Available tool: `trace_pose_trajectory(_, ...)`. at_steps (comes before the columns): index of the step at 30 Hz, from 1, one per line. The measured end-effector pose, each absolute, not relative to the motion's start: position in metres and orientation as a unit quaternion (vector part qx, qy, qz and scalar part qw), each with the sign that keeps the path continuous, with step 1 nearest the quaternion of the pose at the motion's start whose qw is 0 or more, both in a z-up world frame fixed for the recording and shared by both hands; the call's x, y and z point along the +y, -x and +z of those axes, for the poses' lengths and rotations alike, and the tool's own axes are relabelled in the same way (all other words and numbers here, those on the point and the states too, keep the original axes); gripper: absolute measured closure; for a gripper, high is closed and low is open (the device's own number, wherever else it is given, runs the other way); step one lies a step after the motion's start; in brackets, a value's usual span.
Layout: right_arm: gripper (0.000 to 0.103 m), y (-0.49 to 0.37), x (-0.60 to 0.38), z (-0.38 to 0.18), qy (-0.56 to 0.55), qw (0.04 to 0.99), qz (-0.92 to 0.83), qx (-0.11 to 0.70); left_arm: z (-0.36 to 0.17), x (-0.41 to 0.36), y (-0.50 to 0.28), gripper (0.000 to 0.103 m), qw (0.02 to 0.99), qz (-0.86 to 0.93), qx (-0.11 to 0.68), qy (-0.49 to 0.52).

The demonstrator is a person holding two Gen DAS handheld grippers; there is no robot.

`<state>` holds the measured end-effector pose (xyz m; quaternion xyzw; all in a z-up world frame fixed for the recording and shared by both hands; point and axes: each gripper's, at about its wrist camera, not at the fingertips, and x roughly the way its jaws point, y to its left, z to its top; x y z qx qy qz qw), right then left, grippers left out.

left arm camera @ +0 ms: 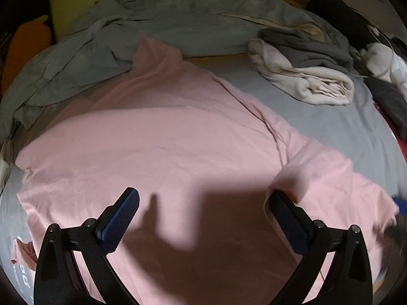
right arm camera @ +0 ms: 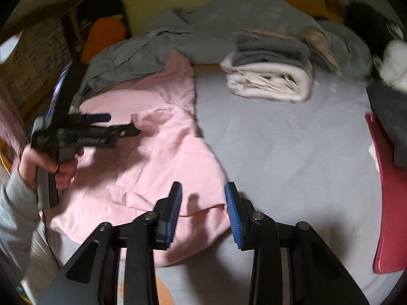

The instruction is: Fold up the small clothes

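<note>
A pink T-shirt [left arm camera: 162,137] lies spread on the grey bed sheet [left arm camera: 330,127]. My left gripper [left arm camera: 203,198] hovers over the shirt's lower part, open and empty; a fold of pink cloth rests against its right finger. In the right wrist view the shirt [right arm camera: 157,157] lies to the left on the sheet [right arm camera: 292,152]. My right gripper [right arm camera: 203,190] is open and empty above the shirt's near right edge. The left gripper [right arm camera: 122,124] shows there too, held in a hand over the shirt, with its fingers apart.
A folded pile of white and grey clothes [left arm camera: 302,68] [right arm camera: 269,76] lies at the back right. A crumpled grey blanket [left arm camera: 127,40] [right arm camera: 178,35] lies across the back. A red item [right arm camera: 389,190] and dark clothes [right arm camera: 391,119] lie at the right edge.
</note>
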<state>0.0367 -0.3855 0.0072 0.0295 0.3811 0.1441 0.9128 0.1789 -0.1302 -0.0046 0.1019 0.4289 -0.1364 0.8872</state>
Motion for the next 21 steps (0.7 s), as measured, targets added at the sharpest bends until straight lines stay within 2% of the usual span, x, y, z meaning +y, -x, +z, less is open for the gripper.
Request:
trace_pose_trajectory(3,0.064,-0.030,-0.358,0.010,-0.003,0.914,0.177,0.366,-0.006,-0.131,-0.187,0.000,0.884,-0.148,0.432,-0.099)
trace_pose_trajectory(6,0.063,-0.029,-0.346,0.013,0.019,0.925,0.138,0.354,-0.006,-0.131,-0.196,0.001,0.885,-0.136,0.434,-0.104)
trace_pose_trajectory(9,0.064,-0.034,-0.368,0.009,-0.013,0.929,0.085,0.360,-0.005,-0.124,-0.200,0.010,0.889,-0.124,0.430,-0.095)
trace_pose_trajectory(10,0.070,-0.038,-0.380,0.005,-0.033,0.924,0.082,0.371,-0.005,-0.122,-0.200,0.013,0.889,-0.129,0.431,-0.091)
trace_pose_trajectory(11,0.087,-0.043,-0.391,-0.001,-0.050,0.915,0.086,0.391,-0.005,-0.120,-0.201,0.015,0.888,-0.132,0.431,-0.089)
trace_pose_trajectory(12,0.092,-0.048,-0.397,-0.007,-0.062,0.907,0.087,0.408,-0.005,-0.118,-0.200,0.015,0.889,-0.131,0.430,-0.090)
trace_pose_trajectory(15,0.093,-0.055,-0.418,-0.016,-0.115,0.887,0.105,0.434,-0.007,-0.113,-0.198,0.015,0.889,-0.115,0.434,-0.091)
trace_pose_trajectory(19,0.093,-0.045,-0.420,0.001,-0.115,0.897,0.140,0.404,-0.001,-0.107,-0.174,0.015,0.873,-0.173,0.452,-0.059)
trace_pose_trajectory(21,0.085,-0.041,-0.421,0.007,-0.118,0.903,0.138,0.390,0.005,-0.105,-0.151,0.015,0.864,-0.223,0.449,-0.039)
